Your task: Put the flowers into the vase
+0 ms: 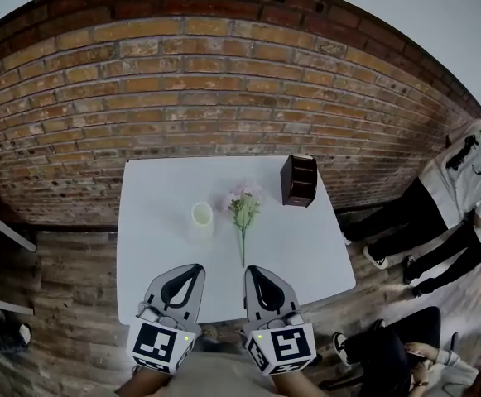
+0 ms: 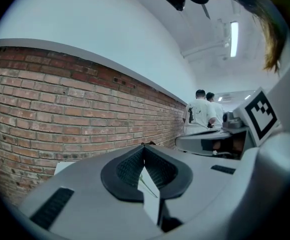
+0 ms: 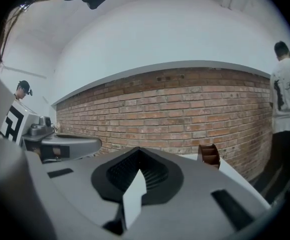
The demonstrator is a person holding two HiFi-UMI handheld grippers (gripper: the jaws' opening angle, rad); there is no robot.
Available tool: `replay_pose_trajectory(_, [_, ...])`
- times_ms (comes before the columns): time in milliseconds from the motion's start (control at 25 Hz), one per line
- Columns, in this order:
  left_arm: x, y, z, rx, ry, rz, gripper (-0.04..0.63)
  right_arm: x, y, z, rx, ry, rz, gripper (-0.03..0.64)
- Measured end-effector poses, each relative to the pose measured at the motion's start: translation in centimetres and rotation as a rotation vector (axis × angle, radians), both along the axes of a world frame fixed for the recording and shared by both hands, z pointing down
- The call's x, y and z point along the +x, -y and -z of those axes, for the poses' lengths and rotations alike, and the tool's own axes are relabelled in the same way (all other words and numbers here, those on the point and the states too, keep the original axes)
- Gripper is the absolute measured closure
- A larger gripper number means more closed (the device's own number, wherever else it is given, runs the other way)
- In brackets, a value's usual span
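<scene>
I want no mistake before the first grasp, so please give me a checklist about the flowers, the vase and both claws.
1. Flowers lie free on the table, stem end toward the right claw: ok.
2. Vase upright, left of the flowers, not touching them: ok.
3. Right claw open for the stem: not ok, shut and empty.
4. Left claw open: not ok, shut and empty.
5. Brown box away from the flowers and vase: ok.
6. Vase inside is free: cannot tell.
</scene>
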State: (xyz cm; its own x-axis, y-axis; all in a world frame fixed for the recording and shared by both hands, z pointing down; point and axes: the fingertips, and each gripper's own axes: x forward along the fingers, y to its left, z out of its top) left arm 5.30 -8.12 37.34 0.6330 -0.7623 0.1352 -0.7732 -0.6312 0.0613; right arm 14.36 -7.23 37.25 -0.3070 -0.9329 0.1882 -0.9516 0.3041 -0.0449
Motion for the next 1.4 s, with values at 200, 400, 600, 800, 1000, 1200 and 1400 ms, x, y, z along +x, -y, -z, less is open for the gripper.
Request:
replay_pose_trajectory(200, [0.3, 1.0, -0.6, 0.006, -0.003, -0.003, 0.586, 0.0, 0.7, -0.8, -0.02, 0.0, 0.014, 0.614])
replay_pose_trajectory(400, [1.0, 1.2, -1.1, -0.017, 0.024, -0.049, 0.586, -0.2, 1.1, -1.0, -0.023, 0.011, -0.001, 0.613])
replay_pose_trajectory(600, [0.9, 2.4, -1.4, -0.026, 0.066, -0.072, 0.586, 0.0, 2.3, -0.4, -0.025, 0.001, -0.028, 0.614])
replay_pose_trajectory(800, [0.5, 4.0, -2.3, -0.058, 0.117, -0.083, 0.586, 0.3, 4.2, -0.6, -0.055, -0.024, -0.021, 0.614])
replay_pose_trajectory(1000, [0.4, 5.5, -3.3, -0.088, 0.164, -0.099, 0.586, 0.5, 7.5, -2.4, -0.148, -0.077, 0.022, 0.614])
replay_pose_trajectory(1200, [0.1, 6.2, -4.7, -0.134, 0.168, -0.117, 0.586, 1.0, 10.9, -5.7, -0.275, -0.102, 0.058, 0.612])
replay_pose_trajectory(1400, [-0.2, 6.6, -5.2, -0.154, 0.166, -0.119, 0.586, 2.4, 14.2, -9.4, -0.385, -0.116, 0.049, 0.564])
